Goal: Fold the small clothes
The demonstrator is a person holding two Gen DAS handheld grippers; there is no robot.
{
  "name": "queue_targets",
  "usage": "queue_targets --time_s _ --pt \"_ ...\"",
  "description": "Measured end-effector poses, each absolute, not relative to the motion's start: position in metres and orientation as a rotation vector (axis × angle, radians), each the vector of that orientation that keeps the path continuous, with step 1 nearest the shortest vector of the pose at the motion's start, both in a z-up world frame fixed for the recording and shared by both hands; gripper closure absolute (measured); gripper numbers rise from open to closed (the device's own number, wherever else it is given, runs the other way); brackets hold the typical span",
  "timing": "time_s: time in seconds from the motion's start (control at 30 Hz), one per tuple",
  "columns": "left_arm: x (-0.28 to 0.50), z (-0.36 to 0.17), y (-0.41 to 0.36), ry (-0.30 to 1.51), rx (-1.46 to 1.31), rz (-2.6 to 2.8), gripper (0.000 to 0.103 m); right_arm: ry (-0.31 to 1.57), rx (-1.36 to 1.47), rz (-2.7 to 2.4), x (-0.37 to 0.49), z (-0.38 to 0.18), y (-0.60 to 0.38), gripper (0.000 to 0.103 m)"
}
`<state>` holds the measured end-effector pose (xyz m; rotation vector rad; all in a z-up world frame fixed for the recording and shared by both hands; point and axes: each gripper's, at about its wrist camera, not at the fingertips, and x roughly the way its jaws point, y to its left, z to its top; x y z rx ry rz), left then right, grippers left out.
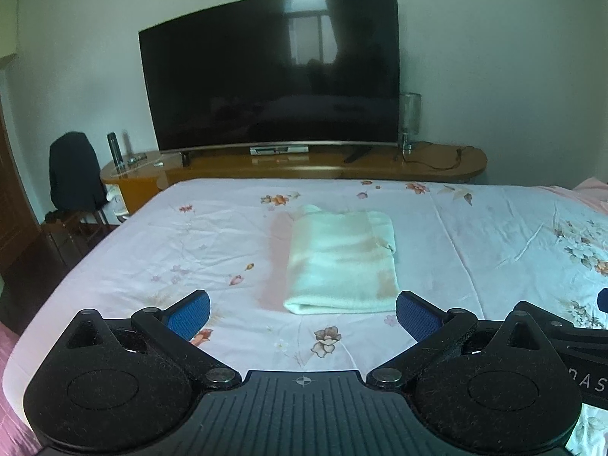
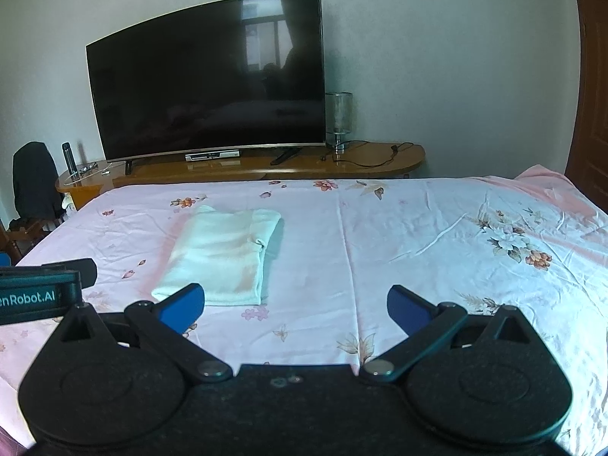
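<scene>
1. The left gripper [image 1: 303, 313] has its two blue-padded fingers [image 1: 190, 313] spread wide apart. They hold nothing and touch nothing, and hang above the near edge of the bed [image 1: 475, 250].
2. The right gripper [image 2: 295, 306] is likewise spread wide with nothing between its blue fingers [image 2: 408, 309], also over the near edge of the bed.
3. The folded garment [image 1: 342, 262], pale mint-white and soft, lies flat on the bedsheet around the middle of the bed, as a tidy rectangle with its folded edge toward the grippers. In the left wrist view it sits straight ahead between the fingers; in the right wrist view [image 2: 224, 252] it lies to the left, its near corner hidden behind the left finger.
4. Writing: the side of the left gripper body, seen at the left edge of the right wrist view, reads "enRobot.AI" [image 2: 28, 298], cut off at the start. In the left wrist view the letters "DAS" [image 1: 587, 383] show on the other gripper at the right edge.
5. The bedsheet is pale pink with scattered flower prints and some creases.
6. Beyond the far edge of the bed stands a long wooden cabinet [image 1: 437, 161] carrying a large dark curved television [image 1: 269, 72], a glass table lamp [image 1: 409, 117] at its right and a dark bottle [image 1: 113, 148] at its left.
7. A chair draped in dark cloth [image 1: 76, 174] stands by the far-left corner, against a plain pale wall.
</scene>
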<state>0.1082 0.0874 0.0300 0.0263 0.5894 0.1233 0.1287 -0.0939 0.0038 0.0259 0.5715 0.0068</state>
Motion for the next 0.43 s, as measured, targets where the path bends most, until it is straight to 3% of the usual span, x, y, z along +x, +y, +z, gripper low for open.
queue_targets --time_s 0.43 --pt "0.136 0.021 0.085 0.629 0.025 0.072 0.000 0.573 0.034 -0.020 0.141 -0.002 -0.092 0.001"
